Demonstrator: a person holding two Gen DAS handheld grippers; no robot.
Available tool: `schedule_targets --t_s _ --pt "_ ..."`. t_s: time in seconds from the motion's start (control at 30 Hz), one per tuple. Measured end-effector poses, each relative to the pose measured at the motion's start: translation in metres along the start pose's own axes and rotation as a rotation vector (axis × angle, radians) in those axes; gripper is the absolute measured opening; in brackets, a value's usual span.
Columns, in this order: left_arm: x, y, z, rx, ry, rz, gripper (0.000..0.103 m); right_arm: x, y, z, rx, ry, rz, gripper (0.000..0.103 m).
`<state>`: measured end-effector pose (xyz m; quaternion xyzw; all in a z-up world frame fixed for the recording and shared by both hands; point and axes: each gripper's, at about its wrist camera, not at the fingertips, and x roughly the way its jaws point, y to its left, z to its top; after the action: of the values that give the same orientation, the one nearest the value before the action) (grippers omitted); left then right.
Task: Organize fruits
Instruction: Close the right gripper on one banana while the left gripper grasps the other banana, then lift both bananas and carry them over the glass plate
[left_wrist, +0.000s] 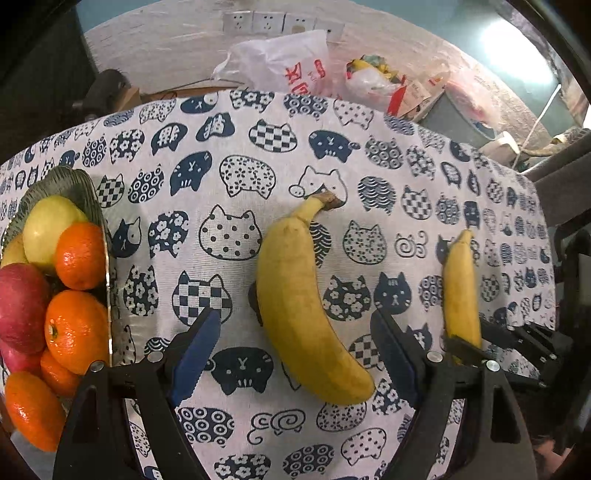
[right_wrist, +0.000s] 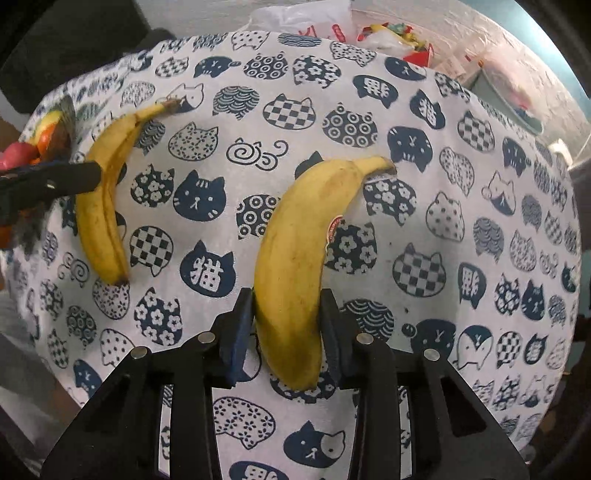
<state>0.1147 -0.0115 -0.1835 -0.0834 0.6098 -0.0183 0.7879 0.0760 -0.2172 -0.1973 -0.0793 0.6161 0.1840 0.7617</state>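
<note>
Two bananas lie on a cat-print tablecloth (left_wrist: 258, 140). My left gripper (left_wrist: 295, 332) is open, its jaws on either side of the left banana (left_wrist: 295, 295) without touching it. My right gripper (right_wrist: 286, 314) is shut on the right banana (right_wrist: 295, 240), which has a red sticker; both pads press its lower part. That banana (left_wrist: 461, 288) and the right gripper show at the right of the left wrist view. The left banana (right_wrist: 105, 192) and the left gripper's finger (right_wrist: 55, 177) show at the left of the right wrist view.
A woven bowl (left_wrist: 70, 184) at the far left holds oranges (left_wrist: 77, 328), a red apple (left_wrist: 20, 306) and a green apple (left_wrist: 48, 225). Plastic bags (left_wrist: 288, 62) and clutter lie beyond the table's far edge. A wall with sockets (left_wrist: 266, 22) is behind.
</note>
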Motion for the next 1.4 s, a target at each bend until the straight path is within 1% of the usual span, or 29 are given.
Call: schedule_targets --t_s 0.07,0.1,0.13,0.2,0.3,0.4,0.47,0.6,0.63,0.77,0.8,0.83,0.87,0.9,0.93,0.97,1.07,1.1,1.13,1.23,1.37,1.4 --pt "0.006 -0.001 0.001 -0.004 0.010 0.009 0.085 -0.007 -0.007 0.001 0.010 -0.033 0.031 0.034" --pt "0.008 -0.001 0.001 -0.004 0.014 0.012 0.085 -0.009 -0.010 0.001 0.014 -0.042 0.039 0.038" --pt "0.010 -0.003 0.002 -0.001 0.014 0.021 0.085 -0.011 -0.013 0.002 0.024 -0.053 0.047 0.046" --pt "0.011 -0.006 0.004 0.014 0.006 0.037 0.086 -0.011 -0.019 0.004 0.050 -0.062 0.058 0.051" --pt "0.013 -0.009 0.005 0.022 0.001 0.052 0.086 -0.003 -0.024 0.012 0.085 -0.058 0.080 0.051" --pt "0.014 -0.012 0.007 0.024 -0.003 0.052 0.086 0.011 -0.024 0.023 0.094 -0.052 0.079 0.051" --pt "0.016 -0.015 0.007 0.037 -0.007 0.055 0.086 0.016 -0.018 0.027 0.088 -0.058 0.057 0.051" --pt "0.021 -0.024 0.010 0.077 -0.017 0.096 0.086 0.025 -0.009 0.028 0.067 -0.075 0.027 0.051" --pt "0.020 -0.024 0.010 0.075 -0.019 0.100 0.086 0.022 -0.002 0.027 0.061 -0.077 0.016 0.051" --pt "0.018 -0.020 0.011 0.072 -0.045 0.101 0.086 0.023 0.003 0.030 0.051 -0.085 -0.011 0.051" --pt "0.017 -0.018 0.010 0.068 -0.048 0.098 0.086 0.023 0.002 0.029 0.048 -0.084 -0.020 0.048" --pt "0.017 -0.016 0.010 0.061 -0.051 0.091 0.085 0.023 0.003 0.029 0.045 -0.085 -0.029 0.042" --pt "0.015 -0.014 0.009 0.057 -0.056 0.087 0.076 0.023 0.005 0.030 0.045 -0.084 -0.035 0.040" --pt "0.012 -0.010 0.008 0.060 -0.058 0.083 0.070 0.024 0.004 0.030 0.046 -0.085 -0.033 0.039" --pt "0.012 -0.011 0.008 0.066 -0.057 0.087 0.060 0.024 0.004 0.029 0.046 -0.086 -0.031 0.039" --pt "0.012 -0.011 0.007 0.070 -0.055 0.091 0.052 0.023 0.003 0.029 0.045 -0.087 -0.030 0.039" --pt "0.013 -0.016 0.003 0.087 -0.037 0.105 0.052 0.023 0.002 0.027 0.047 -0.076 -0.027 0.038" --pt "0.013 -0.018 0.000 0.091 -0.032 0.112 0.052 0.018 -0.001 0.019 0.050 -0.073 -0.024 0.037" --pt "0.013 -0.020 -0.001 0.098 -0.033 0.117 0.053 0.018 -0.001 0.020 0.056 -0.071 -0.023 0.037" --pt "0.016 -0.024 -0.001 0.118 -0.047 0.120 0.057 0.016 -0.003 0.017 0.057 -0.077 -0.025 0.037" --pt "0.018 -0.030 -0.002 0.140 -0.065 0.142 0.057 0.018 0.003 0.020 0.033 -0.087 -0.045 0.037" --pt "0.018 -0.031 -0.003 0.145 -0.070 0.151 0.055 0.018 0.003 0.019 0.025 -0.089 -0.054 0.037"
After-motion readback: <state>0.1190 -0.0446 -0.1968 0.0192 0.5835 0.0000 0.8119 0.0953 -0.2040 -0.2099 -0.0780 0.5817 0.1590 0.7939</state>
